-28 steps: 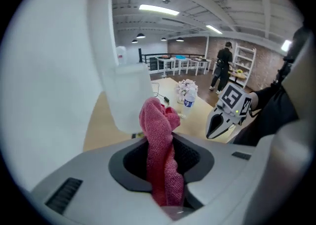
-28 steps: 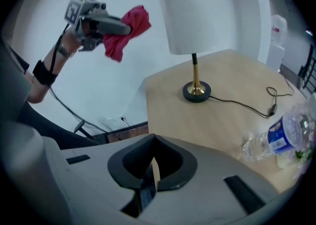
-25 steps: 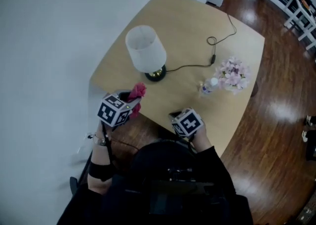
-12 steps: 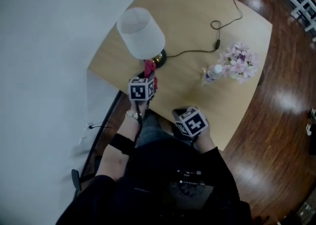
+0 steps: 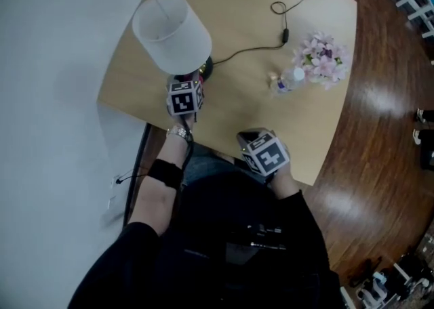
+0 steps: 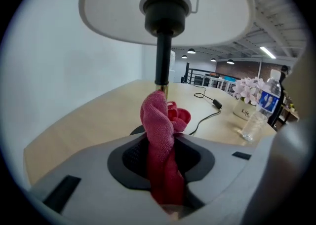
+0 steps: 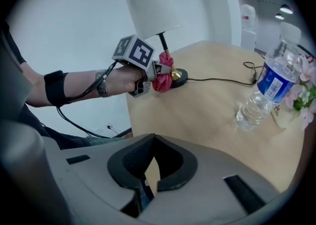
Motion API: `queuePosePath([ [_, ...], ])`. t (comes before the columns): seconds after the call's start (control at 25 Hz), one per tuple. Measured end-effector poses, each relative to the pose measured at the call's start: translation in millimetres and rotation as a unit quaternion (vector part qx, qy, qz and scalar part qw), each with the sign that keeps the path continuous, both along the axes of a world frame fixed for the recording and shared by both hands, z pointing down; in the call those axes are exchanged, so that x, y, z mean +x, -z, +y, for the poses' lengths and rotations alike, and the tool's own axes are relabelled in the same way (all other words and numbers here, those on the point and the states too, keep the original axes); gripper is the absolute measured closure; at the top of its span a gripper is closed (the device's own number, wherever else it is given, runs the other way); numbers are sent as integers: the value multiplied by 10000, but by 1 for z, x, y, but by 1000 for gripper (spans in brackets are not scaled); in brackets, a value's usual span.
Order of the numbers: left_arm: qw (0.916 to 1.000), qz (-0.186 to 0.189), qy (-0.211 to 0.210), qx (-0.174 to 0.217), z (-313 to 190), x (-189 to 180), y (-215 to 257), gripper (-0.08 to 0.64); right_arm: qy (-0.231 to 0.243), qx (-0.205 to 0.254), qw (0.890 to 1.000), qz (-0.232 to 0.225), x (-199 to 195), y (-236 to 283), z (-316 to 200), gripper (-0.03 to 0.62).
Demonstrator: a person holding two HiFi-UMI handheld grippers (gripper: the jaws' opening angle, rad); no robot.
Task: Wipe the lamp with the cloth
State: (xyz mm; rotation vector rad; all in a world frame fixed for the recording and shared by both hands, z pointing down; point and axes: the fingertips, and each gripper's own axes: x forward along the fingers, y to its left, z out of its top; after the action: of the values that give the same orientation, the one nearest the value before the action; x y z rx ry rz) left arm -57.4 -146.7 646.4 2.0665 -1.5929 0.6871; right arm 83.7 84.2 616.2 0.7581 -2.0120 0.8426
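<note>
Lamp (image 5: 171,30) on tan table (image 5: 237,9) nr wall (image 5: 54,64)

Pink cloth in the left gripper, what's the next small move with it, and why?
Probably nudge the left gripper forward so the pink cloth presses on the lamp stem, then rub upward. Its jaws are clamped on the cloth, whose tip sits just before the stem's foot, under the shade.

Dim even daylight, glare on floor (image 5: 380,131), fisheye vignette in gripper views, sharp focus
</note>
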Motion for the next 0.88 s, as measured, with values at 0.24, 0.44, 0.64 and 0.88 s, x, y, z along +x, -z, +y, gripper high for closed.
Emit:
queuePosePath([
  [0.24, 9993, -176, -229, -244, 1, -7, -25, 436, -259, -119, 9996, 19, 5, -3, -6, 589],
  [0.44, 9958, -398, -651, -506, 8, -12, -35, 436, -362, -160, 9992, 30, 2, 0, -17, 589],
  [0.64, 9844, -852, -1480, -416, 8, -16, -37, 436, -446, -183, 9988, -5, -15, 4, -28, 589],
  [0.88, 9704, -932, -2207, -314, 2, -17, -37, 436, -750, -193, 9970, 16, -26, 5, -41, 589],
])
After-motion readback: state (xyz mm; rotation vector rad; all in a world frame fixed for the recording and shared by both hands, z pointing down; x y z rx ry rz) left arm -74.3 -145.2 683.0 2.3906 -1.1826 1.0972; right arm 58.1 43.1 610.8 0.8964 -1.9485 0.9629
